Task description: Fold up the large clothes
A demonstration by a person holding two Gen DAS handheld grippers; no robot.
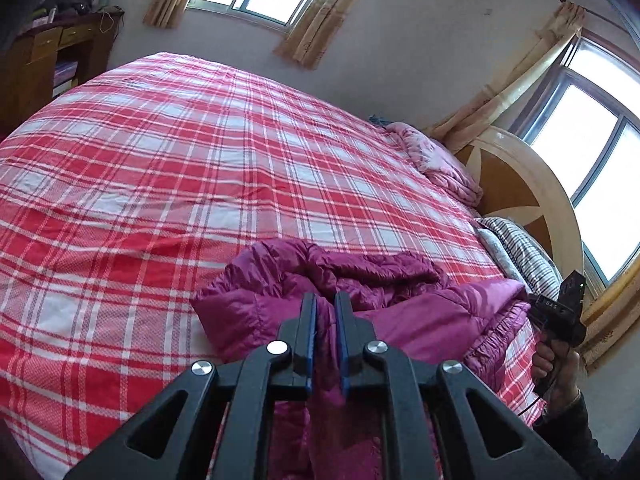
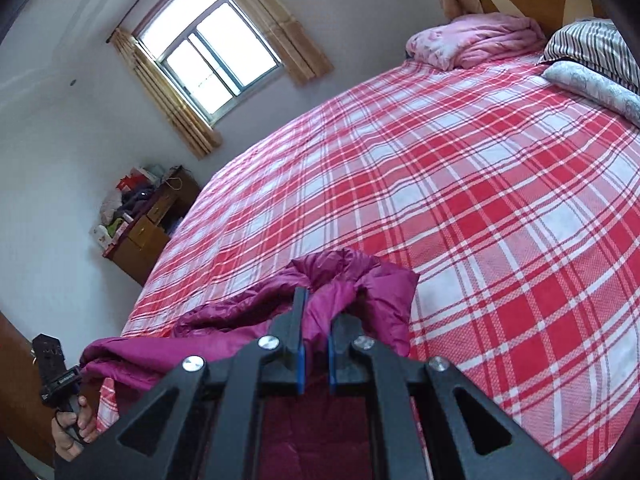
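A magenta puffer jacket (image 1: 420,312) lies bunched at the near edge of a bed with a red and white plaid sheet (image 1: 180,168). My left gripper (image 1: 326,304) is shut on a fold of the jacket. In the right wrist view the same jacket (image 2: 224,340) stretches to the left over the plaid sheet (image 2: 480,208), and my right gripper (image 2: 320,308) is shut on another bunched part of it. The right gripper's body with the hand shows at the right of the left wrist view (image 1: 560,316). The left one shows at the lower left of the right wrist view (image 2: 56,372).
A pink quilt (image 1: 436,160) and striped pillows (image 1: 520,252) lie by the wooden headboard (image 1: 516,184). A wooden desk with clutter (image 1: 52,56) stands past the bed's far corner. Curtained windows (image 2: 208,52) are in the walls.
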